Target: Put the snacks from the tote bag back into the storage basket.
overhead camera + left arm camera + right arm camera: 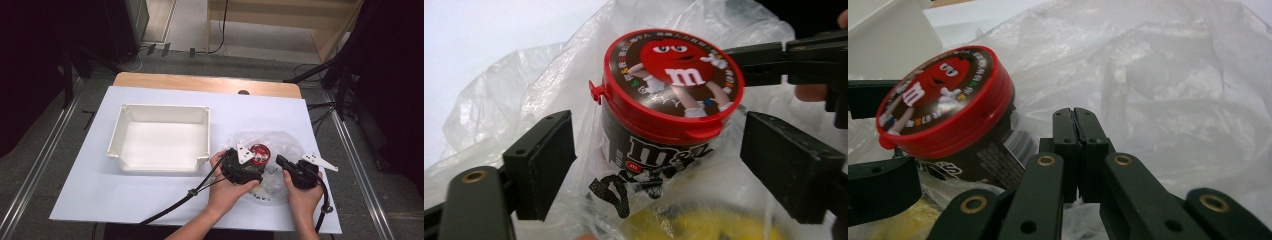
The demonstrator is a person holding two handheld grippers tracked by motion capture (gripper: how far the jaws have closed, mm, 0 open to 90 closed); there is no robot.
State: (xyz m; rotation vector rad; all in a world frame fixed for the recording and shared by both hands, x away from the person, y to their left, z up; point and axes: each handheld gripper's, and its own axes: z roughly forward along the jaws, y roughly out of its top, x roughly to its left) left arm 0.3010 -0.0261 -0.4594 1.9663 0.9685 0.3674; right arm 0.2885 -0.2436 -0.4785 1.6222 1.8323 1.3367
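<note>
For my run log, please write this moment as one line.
left gripper: open, jaws either side of candy tub | right gripper: shut, beside tub | tub in plastic bag | tray apart

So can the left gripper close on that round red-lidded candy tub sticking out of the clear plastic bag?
Probably yes. The left gripper has its jaws open on either side of the round red-lidded candy tub, with only loose clear plastic bag film around its base. The shut right gripper sits beside it, not between.
</note>
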